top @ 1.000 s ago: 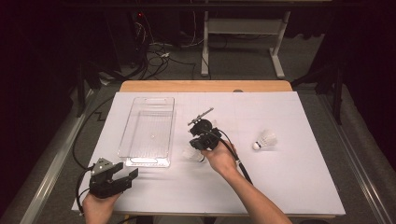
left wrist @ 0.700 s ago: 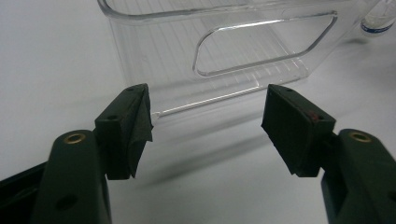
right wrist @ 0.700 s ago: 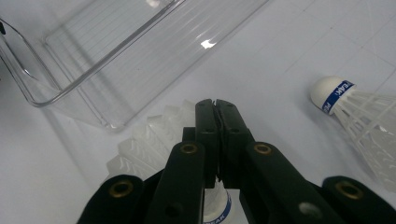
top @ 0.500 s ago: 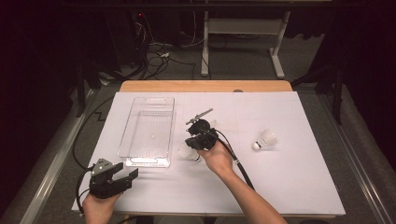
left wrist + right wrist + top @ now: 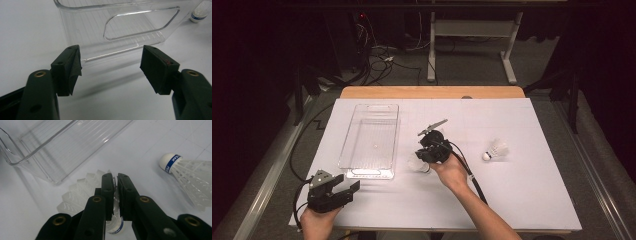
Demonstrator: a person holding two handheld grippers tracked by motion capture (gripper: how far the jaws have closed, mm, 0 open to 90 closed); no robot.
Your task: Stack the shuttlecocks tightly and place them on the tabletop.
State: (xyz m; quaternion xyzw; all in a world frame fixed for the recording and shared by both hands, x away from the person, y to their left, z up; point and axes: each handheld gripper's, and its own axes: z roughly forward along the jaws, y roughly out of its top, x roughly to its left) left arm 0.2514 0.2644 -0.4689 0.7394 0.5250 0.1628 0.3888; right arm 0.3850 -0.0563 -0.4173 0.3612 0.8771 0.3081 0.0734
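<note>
White-feathered shuttlecock [image 5: 80,192] lying on the table sheet [image 5: 532,200], just off the near right corner of the clear plastic tray [image 5: 395,140], outside it. Cork end towards the hand, skirt fanned towards the tray.

Right gripper [image 5: 116,176] tilted down over this shuttlecock, jaws drawn almost together across its narrow waist; thin slit between the pads, white material showing in it. Jaws just been opening slightly, shuttlecock between them throughout. Judged a light pinch, on the point of easing rather than tightening.

Against the earlier frames: right hand shifted only a little, towards the tray corner. Tray unmoved. Second shuttlecock [image 5: 497,150] unmoved, well apart to the right. Left gripper [image 5: 349,187] unchanged at the near left, jaws spread wide, nothing between them, facing the tray's near end wall.

Implication, as a judgement: work in hand appears to be loading shuttlecocks into the tray. None inside so far. Slackening of the grip short of the tray wall suggests either a regrip or a loss of hold. Firm pinch needed before lifting over the rim.
</note>
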